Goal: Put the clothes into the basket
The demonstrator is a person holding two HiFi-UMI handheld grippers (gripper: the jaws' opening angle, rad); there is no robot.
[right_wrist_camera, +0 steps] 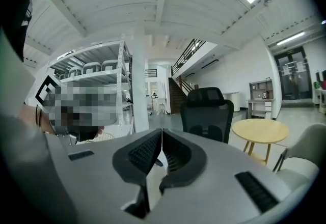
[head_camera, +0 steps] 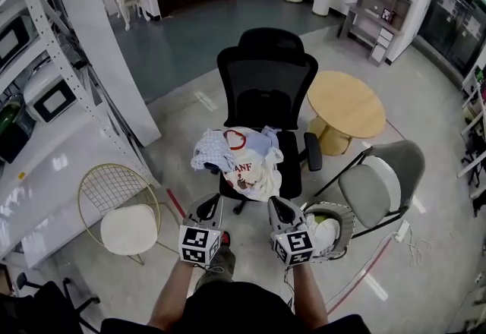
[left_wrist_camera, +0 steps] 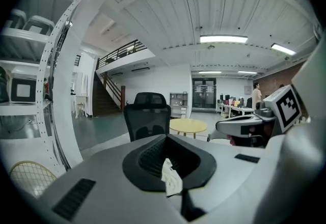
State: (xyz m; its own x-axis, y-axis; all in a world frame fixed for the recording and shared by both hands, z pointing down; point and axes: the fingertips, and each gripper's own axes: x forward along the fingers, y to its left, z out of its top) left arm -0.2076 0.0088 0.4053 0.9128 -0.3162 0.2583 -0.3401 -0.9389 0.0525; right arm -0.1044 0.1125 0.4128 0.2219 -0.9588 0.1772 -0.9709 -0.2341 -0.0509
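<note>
Your left gripper (head_camera: 214, 201) and right gripper (head_camera: 278, 203) are both clenched. Clothes (head_camera: 241, 162), a crumpled white, blue and red-printed heap, lie on the far office chair (head_camera: 266, 70). The near-right basket (head_camera: 336, 206) holds white cloth.

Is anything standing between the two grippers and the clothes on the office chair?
Nothing visible does. The left gripper and the right gripper point at the clothes heaped on the office chair, with only floor between.

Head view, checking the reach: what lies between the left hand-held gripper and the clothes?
Head view: only bare floor and the chair's base separate the left hand-held gripper from the clothes.
</note>
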